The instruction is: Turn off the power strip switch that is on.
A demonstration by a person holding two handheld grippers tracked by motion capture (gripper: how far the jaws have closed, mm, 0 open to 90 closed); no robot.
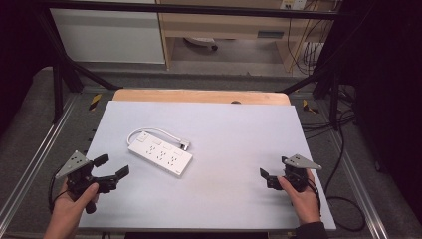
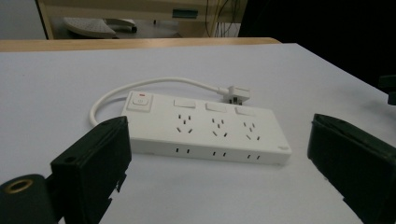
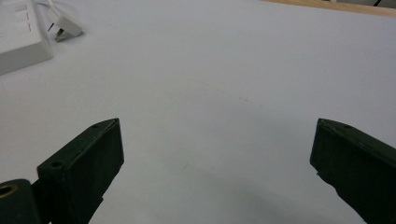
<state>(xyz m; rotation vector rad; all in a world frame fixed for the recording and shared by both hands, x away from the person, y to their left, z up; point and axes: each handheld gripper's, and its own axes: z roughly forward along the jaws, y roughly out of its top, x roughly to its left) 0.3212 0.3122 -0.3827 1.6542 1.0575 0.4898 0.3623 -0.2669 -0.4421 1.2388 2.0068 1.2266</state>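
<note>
Approach stage: the left claw (image 1: 113, 166) hangs spread wide, empty, with the power strip (image 2: 205, 127) lying flat on the surface (image 1: 224, 129) just ahead of it. Right claw (image 1: 271, 178) is spread too, well off to the side. Next, I'd judge, comes closing in squarely. The strip is white, three sockets, its cord (image 2: 140, 88) looped behind.

Smooth white plastic power strip (image 1: 160, 154) lies on a matt pale table (image 1: 239, 129) with wooden edge.

Left tool (image 1: 111, 167) gaping, right tool (image 1: 272, 174) gaping, both low
</note>
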